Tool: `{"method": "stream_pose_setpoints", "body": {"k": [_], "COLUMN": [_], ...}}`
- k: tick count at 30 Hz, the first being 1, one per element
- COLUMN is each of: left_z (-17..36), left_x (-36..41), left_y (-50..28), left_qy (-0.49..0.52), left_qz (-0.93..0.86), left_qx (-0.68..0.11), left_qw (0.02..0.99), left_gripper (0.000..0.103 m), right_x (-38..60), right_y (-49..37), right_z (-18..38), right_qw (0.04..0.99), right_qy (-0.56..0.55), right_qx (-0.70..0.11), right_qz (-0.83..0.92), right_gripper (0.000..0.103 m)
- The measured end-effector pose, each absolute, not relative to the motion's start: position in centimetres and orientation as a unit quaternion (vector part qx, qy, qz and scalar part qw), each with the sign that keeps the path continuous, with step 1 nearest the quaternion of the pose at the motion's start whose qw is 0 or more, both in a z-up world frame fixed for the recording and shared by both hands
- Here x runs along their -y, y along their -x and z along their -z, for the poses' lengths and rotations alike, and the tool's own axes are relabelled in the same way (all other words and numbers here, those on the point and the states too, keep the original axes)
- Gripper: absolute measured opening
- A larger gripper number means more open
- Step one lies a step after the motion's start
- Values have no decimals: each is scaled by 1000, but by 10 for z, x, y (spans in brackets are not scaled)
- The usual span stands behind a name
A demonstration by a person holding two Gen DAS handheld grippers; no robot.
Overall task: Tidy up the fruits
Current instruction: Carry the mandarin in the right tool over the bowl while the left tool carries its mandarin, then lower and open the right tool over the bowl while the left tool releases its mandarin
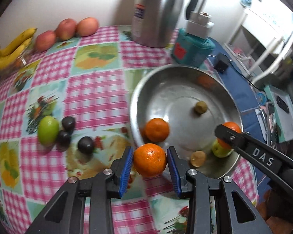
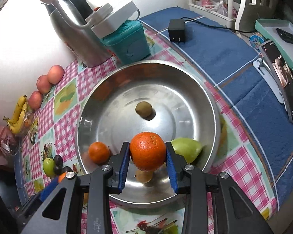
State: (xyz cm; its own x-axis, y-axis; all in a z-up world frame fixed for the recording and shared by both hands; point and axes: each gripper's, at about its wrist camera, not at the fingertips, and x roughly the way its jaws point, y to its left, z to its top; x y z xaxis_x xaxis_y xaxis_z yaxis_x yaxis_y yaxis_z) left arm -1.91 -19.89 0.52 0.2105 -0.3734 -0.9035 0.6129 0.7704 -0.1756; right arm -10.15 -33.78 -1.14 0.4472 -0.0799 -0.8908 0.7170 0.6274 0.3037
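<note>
Checked pink-and-picture oilcloth covers the counter (image 1: pixel 99 89), with a steel bowl (image 2: pixel 115 78) toward its right side beside a blue cloth. Each gripper is clamped on an orange. The left gripper (image 1: pixel 150 160) holds its orange (image 1: pixel 150 159) just outside the bowl's near-left rim, above the oilcloth. The right gripper (image 2: pixel 148 152) holds the other orange (image 2: pixel 147 151) over the bowl's near part, above a small brownish fruit (image 2: pixel 144 175) and beside a green fruit (image 2: pixel 186 149). One loose orange (image 2: pixel 98 152) and a small olive-coloured fruit (image 2: pixel 143 110) already lie inside. A green fruit and dark plums (image 1: pixel 68 122) wait near the counter's left part.

To do this step well, carry each orange past the rim, lower it toward a bare patch of steel, and release low so nothing rolls or bruises. Both grippers point steeply downward, the right crossing in from the bowl's right side.
</note>
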Motion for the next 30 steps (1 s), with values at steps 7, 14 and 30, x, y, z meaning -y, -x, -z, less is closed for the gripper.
{"method": "stream_pose_setpoints", "body": {"k": [7, 14, 30], "left_z": [2, 4, 8], "left_x": [209, 216, 218], "left_y": [23, 26, 27], "left_qy": [-114, -126, -134], "left_qz": [346, 359, 357], "left_qx": [-532, -518, -519], "left_qw": [764, 766, 765], "left_gripper": [38, 38, 41], "right_x": [339, 338, 335], "right_y": [100, 98, 95], "right_z": [16, 19, 20], "right_qw": [776, 773, 774], "right_qy": [-348, -348, -341], "right_qx": [-461, -466, -472], "right_qz": [254, 253, 249], "right_gripper": [37, 37, 37]}}
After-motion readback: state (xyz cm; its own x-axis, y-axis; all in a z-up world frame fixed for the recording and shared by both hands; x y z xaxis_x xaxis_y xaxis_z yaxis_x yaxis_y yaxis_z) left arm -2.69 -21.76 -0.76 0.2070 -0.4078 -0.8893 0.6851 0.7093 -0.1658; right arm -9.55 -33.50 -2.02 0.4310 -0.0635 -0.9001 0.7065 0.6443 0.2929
